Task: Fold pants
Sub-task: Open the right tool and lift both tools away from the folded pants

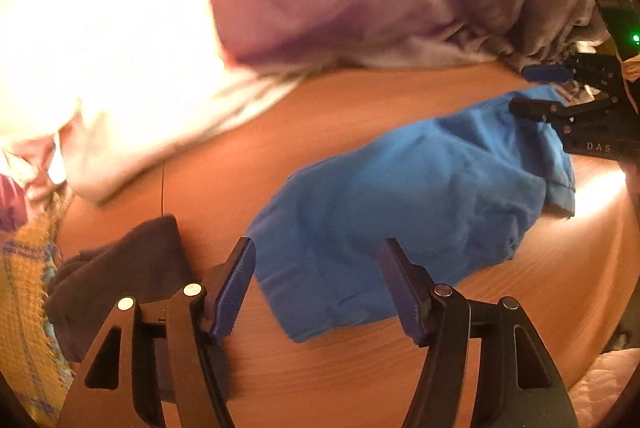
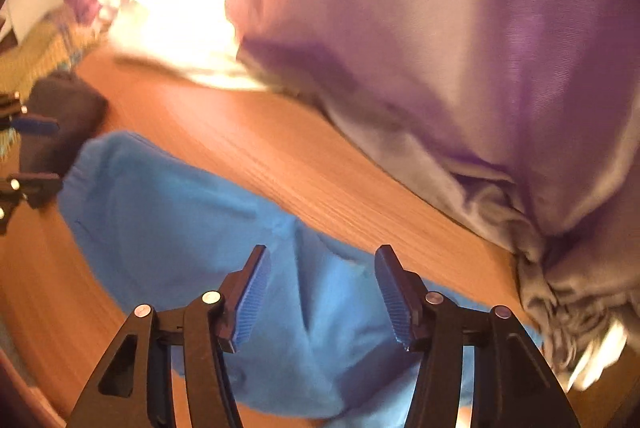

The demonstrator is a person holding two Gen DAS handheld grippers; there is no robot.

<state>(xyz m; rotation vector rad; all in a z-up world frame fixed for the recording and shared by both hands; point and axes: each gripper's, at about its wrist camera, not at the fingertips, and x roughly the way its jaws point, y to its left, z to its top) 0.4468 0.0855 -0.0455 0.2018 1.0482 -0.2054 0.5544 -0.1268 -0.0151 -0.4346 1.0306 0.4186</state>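
Blue cotton, the pants lie crumpled in a loose bundle on the wooden table, stretched between the two grippers. The left gripper hangs just above the nearer end of the cloth, its jaws spread wide and holding nothing; one ribbed pad sits over bare wood to its left, the other over the fabric. Off to its left lies a dark grey garment, just beside the pants but apart from them, and beyond that a yellow woven cloth. Ahead of both grippers a lilac sheet is heaped on the table's far side.

The right gripper is likewise wide open and empty, poised directly over the other end of the pants, with blue fabric showing between and below its fingers. Blur makes it hard to say which end is the waistband, though a stitched hem seems to show near the left gripper.

The fold itself looks not yet begun: this reads as the reach to take hold. Next, each gripper needs to drop onto an edge of the cloth, pinch it, and draw the bundle out flat before any fold
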